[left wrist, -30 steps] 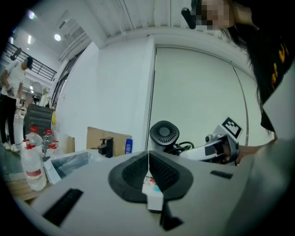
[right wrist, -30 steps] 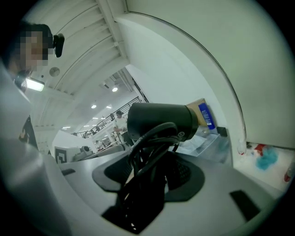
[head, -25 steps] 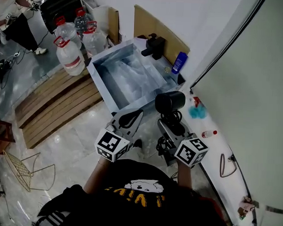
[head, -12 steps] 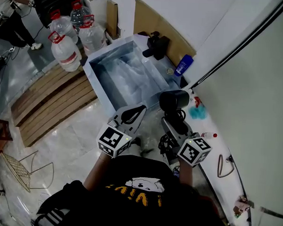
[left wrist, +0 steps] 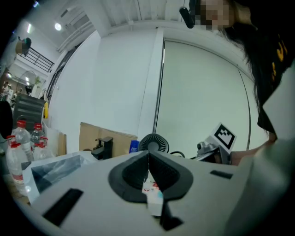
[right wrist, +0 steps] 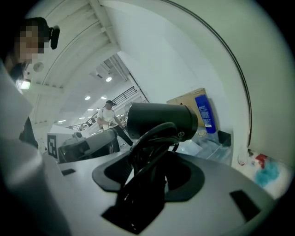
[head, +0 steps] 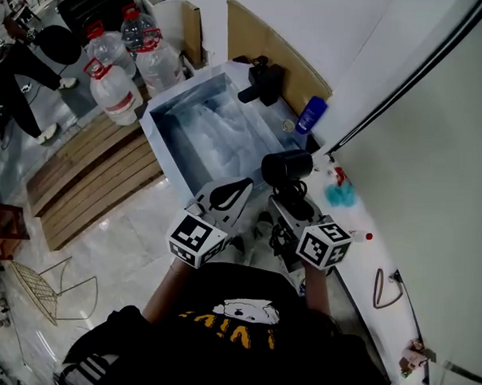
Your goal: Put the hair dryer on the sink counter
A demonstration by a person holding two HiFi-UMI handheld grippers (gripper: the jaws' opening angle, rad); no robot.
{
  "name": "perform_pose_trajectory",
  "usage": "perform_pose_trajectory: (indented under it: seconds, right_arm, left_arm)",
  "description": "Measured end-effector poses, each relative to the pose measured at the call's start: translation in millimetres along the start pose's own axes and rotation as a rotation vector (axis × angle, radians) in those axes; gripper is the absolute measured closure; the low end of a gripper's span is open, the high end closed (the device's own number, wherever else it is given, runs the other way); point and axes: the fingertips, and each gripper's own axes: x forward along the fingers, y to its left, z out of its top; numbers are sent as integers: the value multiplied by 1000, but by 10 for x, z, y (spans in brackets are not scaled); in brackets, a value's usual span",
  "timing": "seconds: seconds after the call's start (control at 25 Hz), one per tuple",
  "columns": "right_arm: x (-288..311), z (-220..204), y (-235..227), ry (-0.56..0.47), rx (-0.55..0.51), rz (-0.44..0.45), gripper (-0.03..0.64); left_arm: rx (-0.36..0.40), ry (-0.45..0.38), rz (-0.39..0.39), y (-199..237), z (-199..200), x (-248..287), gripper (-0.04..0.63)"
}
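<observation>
Hair dryer (head: 287, 167), black plastic with a round barrel and its black cord looped about the handle: gripped by the handle in the right gripper (head: 292, 207), barrel uppermost; in the head view the barrel overlaps the near right corner of the sink, just beside the white counter (head: 358, 261), and does not lie on it

Right gripper, grey two-jaw tool with a square-marker cube: jaws set fairly wide and closed on the handle and cord, as its own view shows; hair dryer (right wrist: 161, 120) fills the space between them

Left gripper (head: 239, 188), matching grey tool: jaws brought together with no gap, holding nothing; held level just left of the right gripper, pointing toward the sink; in its own view the left gripper (left wrist: 148, 159) has the dryer's round rear grille beyond its tips

Sink (head: 160, 132), rectangular blue-grey basin with clear plastic sheeting inside; black tap (head: 262, 81) at its far edge

Blue bottle (head: 310, 115), upright beside the far right corner of the sink

Teal fluffy object (head: 342, 194), on the counter to the right of the dryer

Clear water jugs with red caps (head: 118, 94), grouped on the floor left of the sink

Brown cardboard sheet (head: 263, 45), leaning on the wall behind the tap
</observation>
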Motion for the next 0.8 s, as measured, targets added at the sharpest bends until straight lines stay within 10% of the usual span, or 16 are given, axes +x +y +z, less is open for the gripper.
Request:
perform_pose_trajectory:
  seconds: [0.8]
  right_arm:
    - [1235,131,-1553,412,-282,194,408]
  left_arm:
    - [-64,1,333,614,205,1046,586]
